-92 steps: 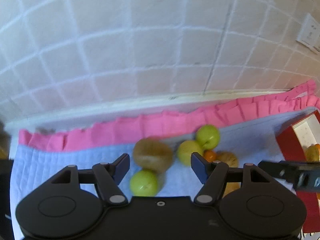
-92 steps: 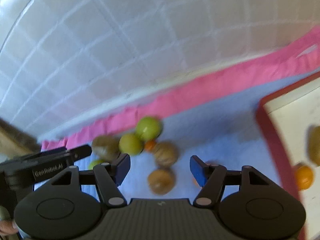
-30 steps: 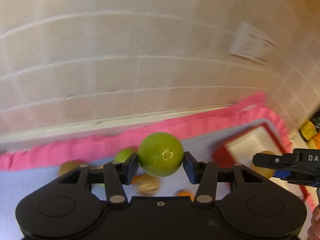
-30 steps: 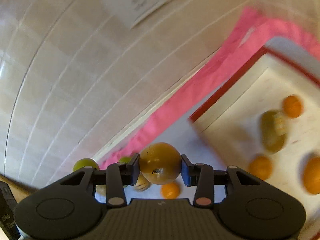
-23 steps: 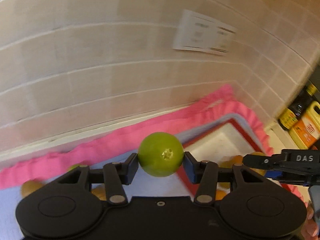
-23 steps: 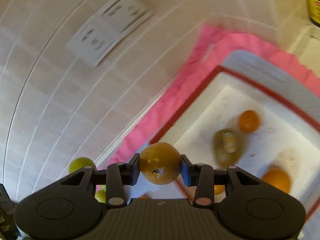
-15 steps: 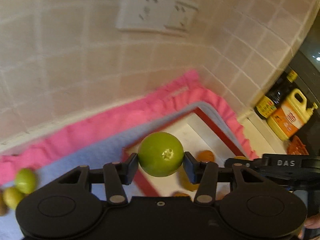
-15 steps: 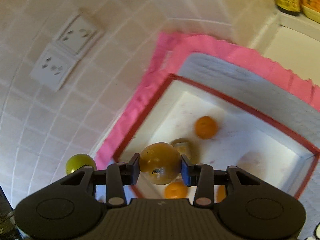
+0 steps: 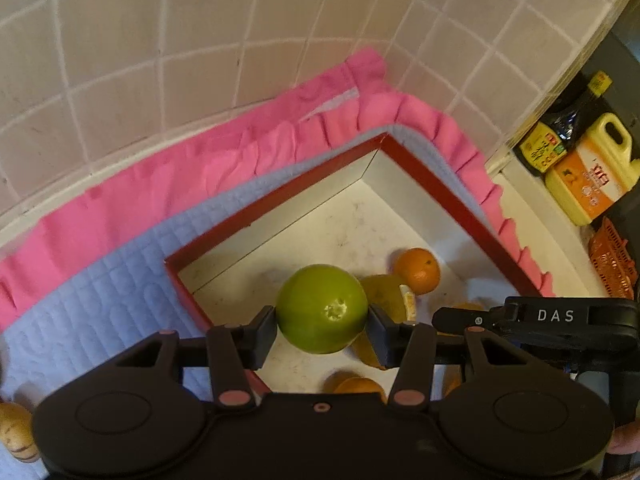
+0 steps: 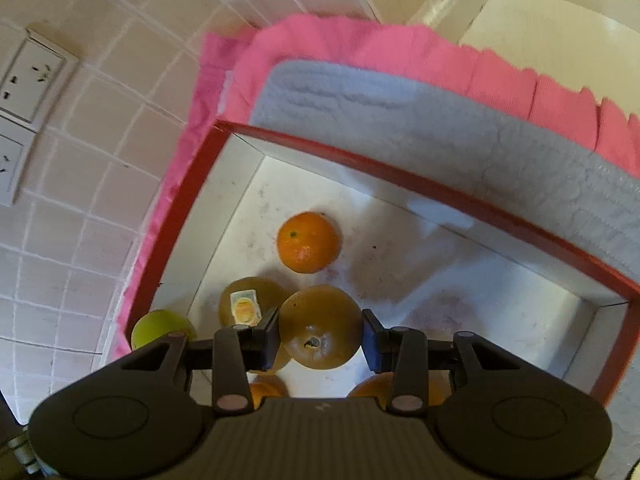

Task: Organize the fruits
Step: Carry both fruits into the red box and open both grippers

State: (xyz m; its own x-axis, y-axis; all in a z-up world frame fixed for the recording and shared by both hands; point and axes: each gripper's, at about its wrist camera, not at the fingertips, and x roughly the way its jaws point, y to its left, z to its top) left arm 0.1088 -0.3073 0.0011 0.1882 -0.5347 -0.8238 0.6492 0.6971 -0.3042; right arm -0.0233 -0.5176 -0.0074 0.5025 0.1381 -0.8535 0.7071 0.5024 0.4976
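Hovering our left tongs (image 9: 322,330), clamped on green fruit (image 9: 322,308), and right tongs (image 10: 320,338), clamped on brown fruit (image 10: 320,326), above red box (image 10: 400,174) holding an orange (image 10: 308,242).

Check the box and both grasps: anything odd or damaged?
Nothing broken or spilled. The red-rimmed box has smudges and a faint purplish stain on its white floor. One fruit inside carries a sticker. Green fruit and brownish fruit sit centred between the jaws.
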